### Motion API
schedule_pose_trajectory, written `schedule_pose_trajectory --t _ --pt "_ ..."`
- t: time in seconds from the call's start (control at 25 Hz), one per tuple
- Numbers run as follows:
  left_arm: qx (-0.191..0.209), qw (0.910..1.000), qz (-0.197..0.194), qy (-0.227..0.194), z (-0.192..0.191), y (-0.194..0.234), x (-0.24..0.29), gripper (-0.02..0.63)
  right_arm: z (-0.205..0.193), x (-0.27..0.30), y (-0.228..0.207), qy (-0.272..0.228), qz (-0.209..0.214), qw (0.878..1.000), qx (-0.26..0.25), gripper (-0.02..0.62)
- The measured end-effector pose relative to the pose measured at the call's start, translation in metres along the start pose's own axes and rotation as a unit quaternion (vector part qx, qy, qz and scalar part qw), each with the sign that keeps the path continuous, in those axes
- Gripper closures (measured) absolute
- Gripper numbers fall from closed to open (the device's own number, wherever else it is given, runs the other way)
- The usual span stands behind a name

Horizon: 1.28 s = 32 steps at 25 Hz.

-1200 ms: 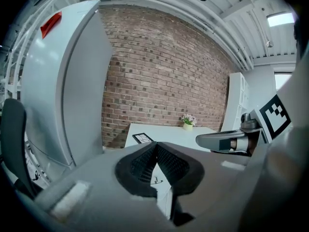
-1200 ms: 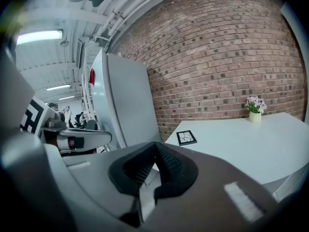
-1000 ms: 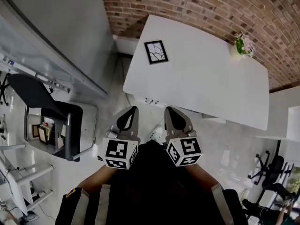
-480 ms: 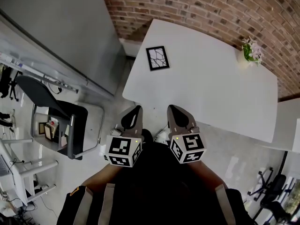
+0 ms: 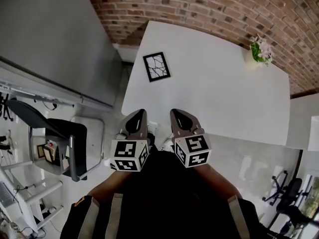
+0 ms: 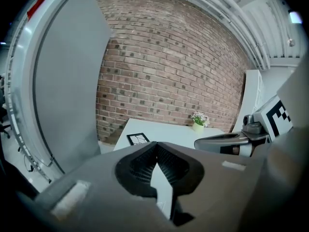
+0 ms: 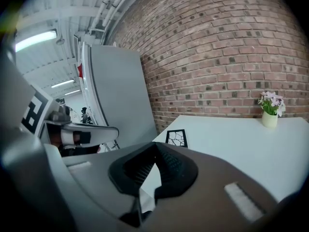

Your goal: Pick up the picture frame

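White table (image 5: pixel 214 98): picture frame (image 5: pixel 156 66), flower vase (image 5: pixel 258 52)

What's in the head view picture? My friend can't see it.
The left gripper and right gripper, both shut, point side by side toward a white table. A black picture frame lies flat near its far left corner; a flower pot stands far right by the brick wall.

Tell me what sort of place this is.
Probably an office or studio workspace: a bare brick wall, a white table holding a picture frame and a small vase of flowers, and a black chair nearby.
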State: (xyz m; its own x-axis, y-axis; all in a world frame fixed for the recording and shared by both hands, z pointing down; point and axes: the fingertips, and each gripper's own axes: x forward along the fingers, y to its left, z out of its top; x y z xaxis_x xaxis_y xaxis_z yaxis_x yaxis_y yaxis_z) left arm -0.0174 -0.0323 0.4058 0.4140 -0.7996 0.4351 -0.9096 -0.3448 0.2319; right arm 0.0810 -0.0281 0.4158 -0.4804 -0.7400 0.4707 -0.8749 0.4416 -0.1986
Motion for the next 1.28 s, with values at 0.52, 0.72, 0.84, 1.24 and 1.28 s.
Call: schedule_pose_trajectory --t 0.52,0.72,0.84,1.24,1.28 --pt "-0.026 0.9976 -0.017 0.062 0.000 0.046 0.090 0.587 0.004 0.092 -0.046 0.080 -0.043 0.996 0.010 0.594" --pt "-0.042 0.9952 -0.024 0.084 -0.004 0.059 0.122 0.565 0.007 0.121 -0.064 0.094 -0.056 0.994 0.021 0.592" --pt "-0.057 0.9931 -0.023 0.100 -0.010 0.066 0.139 0.541 0.005 0.137 -0.071 0.108 -0.054 0.992 0.028 0.538" --pt "-0.081 0.9884 -0.015 0.128 -0.020 0.084 0.192 0.513 -0.007 0.183 -0.101 0.158 -0.062 0.985 0.028 0.518" --pt "-0.083 0.9878 -0.014 0.131 -0.021 0.085 0.196 0.502 -0.009 0.187 -0.104 0.163 -0.062 0.984 0.028 0.517"
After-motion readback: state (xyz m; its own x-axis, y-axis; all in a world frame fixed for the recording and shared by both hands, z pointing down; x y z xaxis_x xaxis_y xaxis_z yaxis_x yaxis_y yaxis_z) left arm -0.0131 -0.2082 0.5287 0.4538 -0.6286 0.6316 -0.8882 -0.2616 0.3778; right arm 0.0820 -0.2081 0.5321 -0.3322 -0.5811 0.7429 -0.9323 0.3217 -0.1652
